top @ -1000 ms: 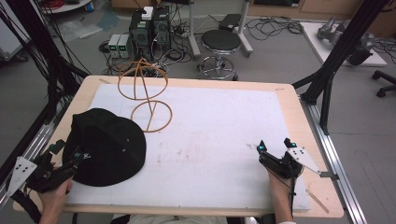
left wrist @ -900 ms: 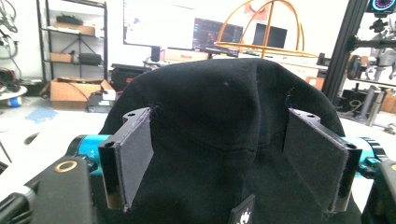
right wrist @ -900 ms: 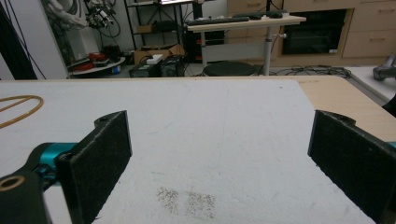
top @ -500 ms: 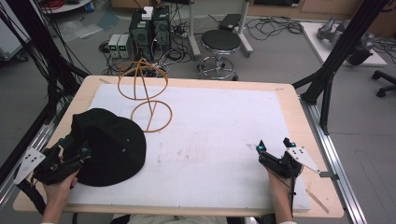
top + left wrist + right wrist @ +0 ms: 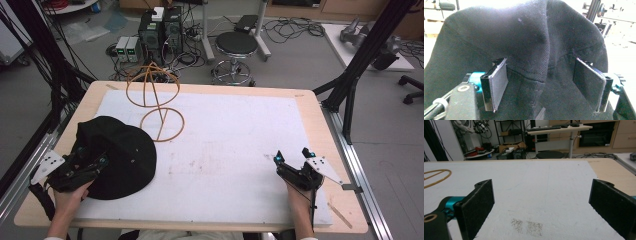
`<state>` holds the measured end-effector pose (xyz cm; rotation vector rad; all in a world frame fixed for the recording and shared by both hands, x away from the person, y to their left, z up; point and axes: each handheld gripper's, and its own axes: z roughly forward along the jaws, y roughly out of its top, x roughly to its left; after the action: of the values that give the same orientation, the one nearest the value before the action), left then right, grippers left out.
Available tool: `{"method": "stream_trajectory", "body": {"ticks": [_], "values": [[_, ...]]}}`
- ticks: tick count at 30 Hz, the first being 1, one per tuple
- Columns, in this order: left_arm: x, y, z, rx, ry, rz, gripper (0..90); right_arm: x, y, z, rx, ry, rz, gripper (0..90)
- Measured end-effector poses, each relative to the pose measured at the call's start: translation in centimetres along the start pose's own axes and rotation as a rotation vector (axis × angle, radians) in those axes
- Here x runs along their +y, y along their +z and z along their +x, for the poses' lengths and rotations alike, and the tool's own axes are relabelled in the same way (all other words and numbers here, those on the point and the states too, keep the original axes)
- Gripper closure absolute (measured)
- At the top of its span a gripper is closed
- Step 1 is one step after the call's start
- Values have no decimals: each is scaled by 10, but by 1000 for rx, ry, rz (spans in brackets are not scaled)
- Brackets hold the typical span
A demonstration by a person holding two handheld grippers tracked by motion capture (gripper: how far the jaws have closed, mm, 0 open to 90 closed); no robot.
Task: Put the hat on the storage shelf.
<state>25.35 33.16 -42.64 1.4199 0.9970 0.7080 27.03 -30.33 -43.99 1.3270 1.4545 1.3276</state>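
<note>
A black fabric hat [image 5: 112, 157] lies at the near left of the tabletop [image 5: 310, 107], resting on the white mat [image 5: 235, 150] that covers most of it. Your left hand-held gripper [image 5: 95, 159] sits at the hat's near left edge; in the left gripper view a raised fold of the hat's cloth [image 5: 534, 50] stands between its two black jaws, which are wide apart and have just been closing a little, with the pads not yet pressing on the fabric. Just beyond the hat, towards the far left of the tabletop, stands a wooden hoop stand [image 5: 155, 102], made of thin rings on a stem. Your right hand-held gripper [image 5: 292, 156] rests well apart at the near right of the mat, its jaws spread wide with nothing between them, pointing across bare mat.
</note>
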Motion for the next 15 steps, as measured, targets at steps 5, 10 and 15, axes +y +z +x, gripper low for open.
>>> {"method": "stream_trajectory", "body": {"ticks": [5,10,15], "values": [[-1,-1,3,28,-13,11,327,0,0,-1,2,5,2,52],[-2,-2,6,61,-20,12,409,0,1,-1,5,6,3,52],[0,-4,6,80,-28,8,570,-1,1,-1,2,-1,16,52]]}}
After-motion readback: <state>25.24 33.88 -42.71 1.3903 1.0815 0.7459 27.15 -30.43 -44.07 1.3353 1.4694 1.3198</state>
